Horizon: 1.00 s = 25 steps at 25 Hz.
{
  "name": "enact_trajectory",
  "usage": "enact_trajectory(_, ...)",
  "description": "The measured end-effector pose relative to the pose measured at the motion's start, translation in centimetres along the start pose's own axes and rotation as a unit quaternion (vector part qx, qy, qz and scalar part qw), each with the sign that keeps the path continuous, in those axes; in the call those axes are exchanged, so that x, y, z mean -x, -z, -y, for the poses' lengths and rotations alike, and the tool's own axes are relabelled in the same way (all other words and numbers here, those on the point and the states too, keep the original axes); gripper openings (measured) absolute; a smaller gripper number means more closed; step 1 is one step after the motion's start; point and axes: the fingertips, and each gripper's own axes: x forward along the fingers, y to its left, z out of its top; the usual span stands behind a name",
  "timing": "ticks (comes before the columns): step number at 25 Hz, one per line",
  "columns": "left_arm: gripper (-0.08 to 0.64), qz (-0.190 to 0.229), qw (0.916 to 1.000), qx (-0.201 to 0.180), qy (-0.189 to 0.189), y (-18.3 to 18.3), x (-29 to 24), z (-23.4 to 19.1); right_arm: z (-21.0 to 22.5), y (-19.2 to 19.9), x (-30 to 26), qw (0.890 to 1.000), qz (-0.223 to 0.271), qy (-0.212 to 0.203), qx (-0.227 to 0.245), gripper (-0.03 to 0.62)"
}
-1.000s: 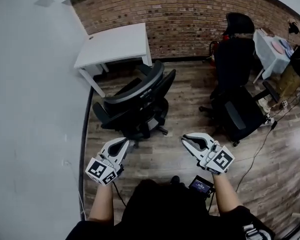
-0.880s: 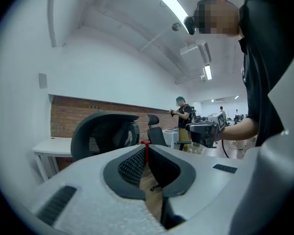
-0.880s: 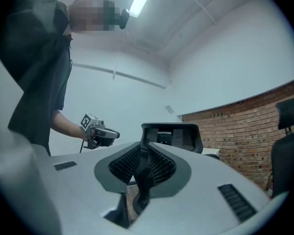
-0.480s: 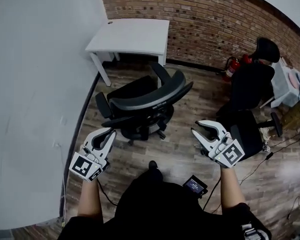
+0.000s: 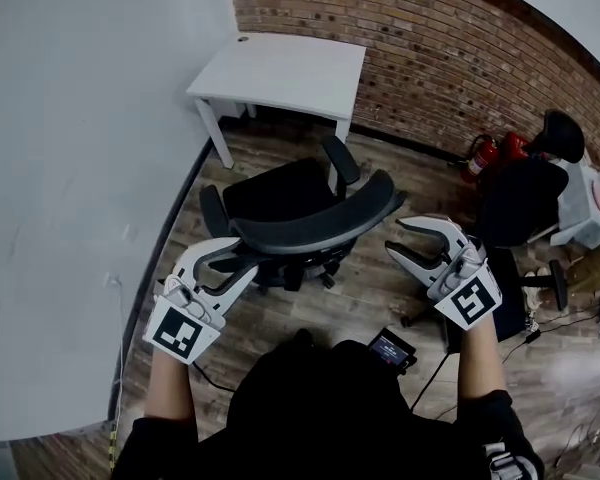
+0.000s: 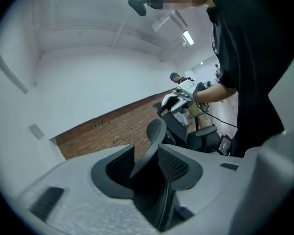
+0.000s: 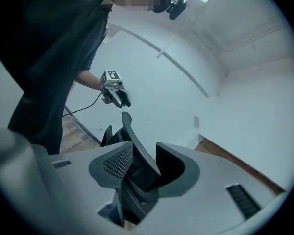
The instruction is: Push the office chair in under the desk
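1. Apart at the left gripper [image 5: 232,262], having just opened; between its pads [image 6: 120,165], the left end of the backrest [image 5: 315,226] of the office chair [image 5: 280,190], with no clear press on it.
2. Apart too at the right gripper [image 5: 395,235], likewise just opened; in line between those pads [image 7: 116,161], the backrest's right edge, contact impossible to tell.
3. Held roughly level, one at either end of the curved backrest, marker cubes toward the person.
4. Standing on the wood floor [image 5: 375,298] near the white desk [image 5: 280,68], seat toward it, backrest toward the person, not under the top.
5. At the left, a grey wall [image 5: 80,168]; behind the desk, a brick wall [image 5: 430,58]; off to the right, a second black chair [image 5: 520,198] and a red fire extinguisher [image 5: 477,156].
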Motion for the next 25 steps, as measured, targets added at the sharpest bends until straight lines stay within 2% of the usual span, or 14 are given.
enact_trajectory(3, 0.163, -0.022, 0.9995, -0.016, 0.018, 0.7, -1.2, 0.3, 0.2, 1.7, -0.6, 0.999, -0.014, -0.027, 0.014, 0.155)
enact_trajectory(6, 0.175, -0.043, 0.9986, -0.025, 0.018, 0.9, -2.4, 0.5, 0.5, 4.2, -1.1, 0.996, -0.039, -0.06, 0.045, 0.175)
enact_trajectory(12, 0.178, -0.066, 0.9968, -0.044, 0.012, 0.9, -2.7, 1.3, 1.4, 5.5, -1.8, 0.991, -0.013, -0.101, 0.087, 0.178)
enact_trajectory(21, 0.178, -0.13, 0.9876, -0.087, 0.013, 2.3, -3.9, 1.3, 1.3, 6.4, -3.3, 0.981, -0.01, -0.132, 0.142, 0.171)
enact_trajectory(25, 0.176, -0.145, 0.9841, -0.1, 0.023, 2.3, -4.5, 0.8, 2.1, 6.2, -3.5, 0.979, -0.003, -0.139, 0.149, 0.126)
